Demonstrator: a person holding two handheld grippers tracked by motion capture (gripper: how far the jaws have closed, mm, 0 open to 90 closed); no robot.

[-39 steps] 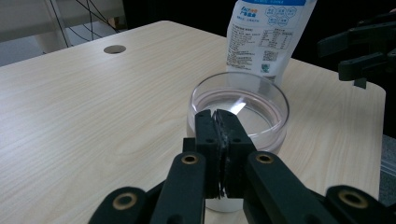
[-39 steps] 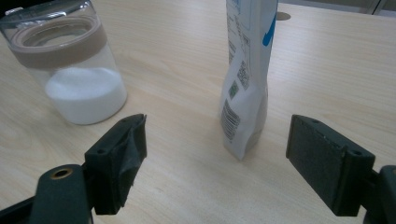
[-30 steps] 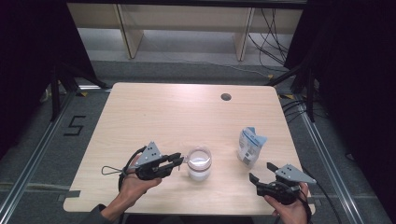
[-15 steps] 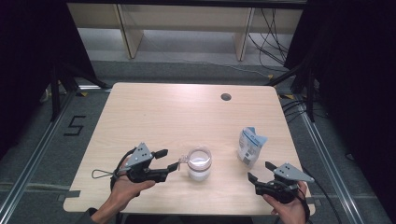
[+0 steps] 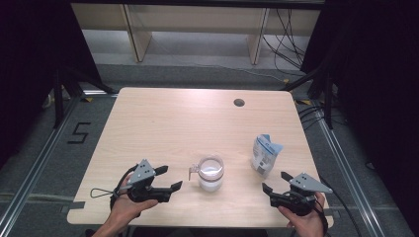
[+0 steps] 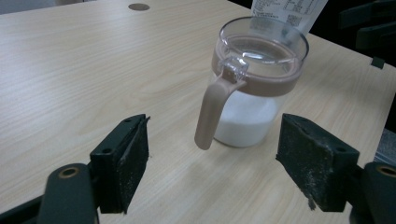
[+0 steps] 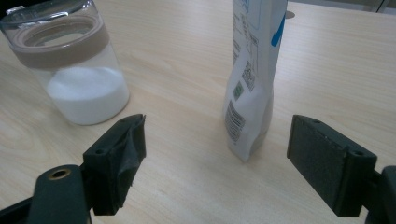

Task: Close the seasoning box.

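Landmark: the clear glass jar with a tan plastic collar and tan handle (image 5: 210,173), partly filled with white powder, standing upright on the pale wood-grain worktop (image 5: 178,123), toward its near edge.

Left claw (image 5: 169,178): released, jaws spread wide, nothing between them. It sits left of the jar, apart from it, with its tips pointing toward the jar. A second ago this claw lay closer to the jar, tips almost at the handle; it has since drawn back toward the person and the gap has widened. In the left gripper view the jar's handle (image 6: 212,109) hangs between the two black jaws but ahead of them, untouched.

Right claw (image 5: 275,182): released, jaws wide, empty. It rests right of the jar, near the worktop's front edge, little changed over the last second. The white paper pouch with blue print and a barcode (image 5: 265,154) stands upright right of the jar, well apart from it and just beyond this claw. In the right gripper view the pouch (image 7: 254,74) stands between the jaw lines, ahead of the pads, not gripped.

Reading: neither thing is held. The left claw's retreat suggests no grasp on the handle is in hand at present. The open-mouthed jar and the lined-up pouch suggest a pour of pouch contents into the jar; judged not yet begun.

Dark round grommet hole (image 5: 239,102): far side of the worktop beyond the jar.
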